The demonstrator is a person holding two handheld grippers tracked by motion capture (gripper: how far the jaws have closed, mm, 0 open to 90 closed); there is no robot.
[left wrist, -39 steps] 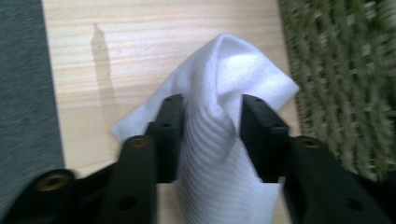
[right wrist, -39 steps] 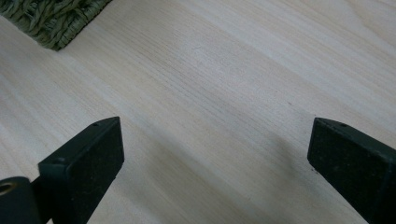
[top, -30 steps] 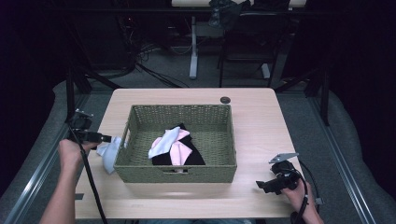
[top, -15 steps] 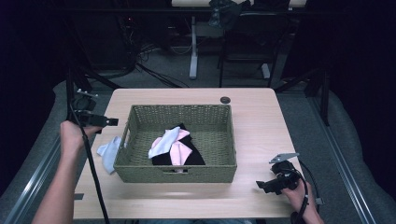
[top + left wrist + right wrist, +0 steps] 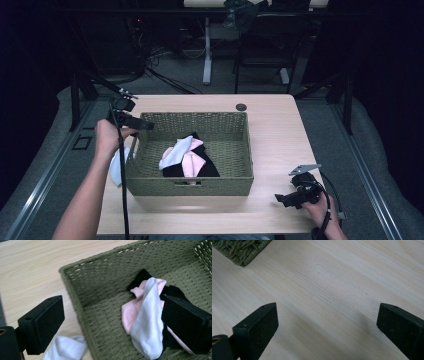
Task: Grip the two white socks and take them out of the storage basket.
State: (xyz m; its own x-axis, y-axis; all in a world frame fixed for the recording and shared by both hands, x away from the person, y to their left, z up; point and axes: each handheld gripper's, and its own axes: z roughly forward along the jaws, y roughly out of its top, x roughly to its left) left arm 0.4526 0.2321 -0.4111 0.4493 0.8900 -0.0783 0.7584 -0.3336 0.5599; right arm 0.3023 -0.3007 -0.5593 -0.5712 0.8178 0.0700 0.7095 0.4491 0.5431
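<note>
Left tongs (image 5: pixel 146 125): held above the far left corner of the green woven rectangular basket (image 5: pixel 235 186), jaws spread wide after just opening, nothing between them.
Left hand (image 5: pixel 108 137): gripping the tool just outside the basket's left wall, forearm running in from the bottom edge.
White cloth on the desk (image 5: pixel 117 167): a small pale garment lying crumpled on the light wooden desk (image 5: pixel 272 135), tucked against the outside of the basket's left wall; in the left gripper view it shows at the bottom edge (image 5: pixel 65 349), beside the basket's corner (image 5: pixel 67 277).
Clothes in the basket (image 5: pixel 186 156): a heap of white, pink and black pieces on the basket floor, toward its near side; the white piece (image 5: pixel 146 322) drapes over the pink one.
Right tongs (image 5: pixel 280 199): low over the desk's near right corner, jaws wide apart and empty, bare wood (image 5: pixel 329 290) between them.
Small dark round object (image 5: pixel 241 107): on the desk behind the basket, well apart from both tools.
</note>
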